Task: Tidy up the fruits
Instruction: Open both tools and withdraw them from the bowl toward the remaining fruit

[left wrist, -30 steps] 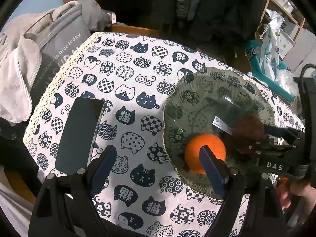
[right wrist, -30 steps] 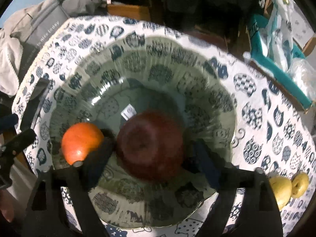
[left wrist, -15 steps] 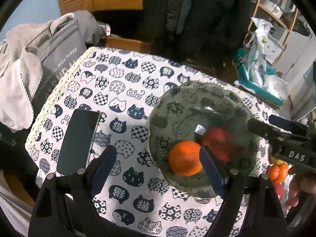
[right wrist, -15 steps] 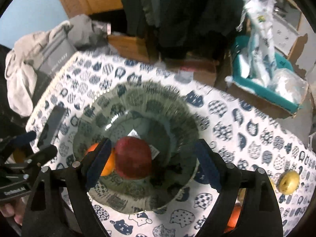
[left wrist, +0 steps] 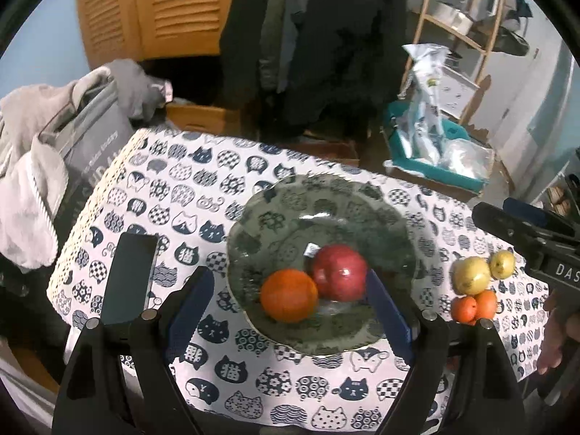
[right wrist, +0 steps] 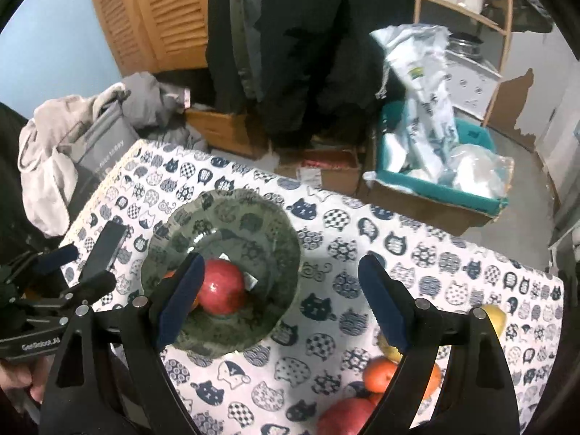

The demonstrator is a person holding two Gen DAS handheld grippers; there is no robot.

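Here, red apple (left wrist: 339,272) beside orange (left wrist: 289,300) in bowl (left wrist: 290,210), stem end unclear.

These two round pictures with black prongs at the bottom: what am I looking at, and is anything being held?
No robot here: a person holds a hand-operated gripper in each hand, each with a wide-angle camera looking along its two fingers. One picture is from the left gripper, the other from the right gripper; each also catches the other at its edge. Both are open and hold nothing.

Below is a table under a cat-print cloth. On it stands a patterned plate holding an orange and a red apple. Beside the plate lie more loose fruit, yellow and orange, not yet sorted, and on the other side a dark phone.
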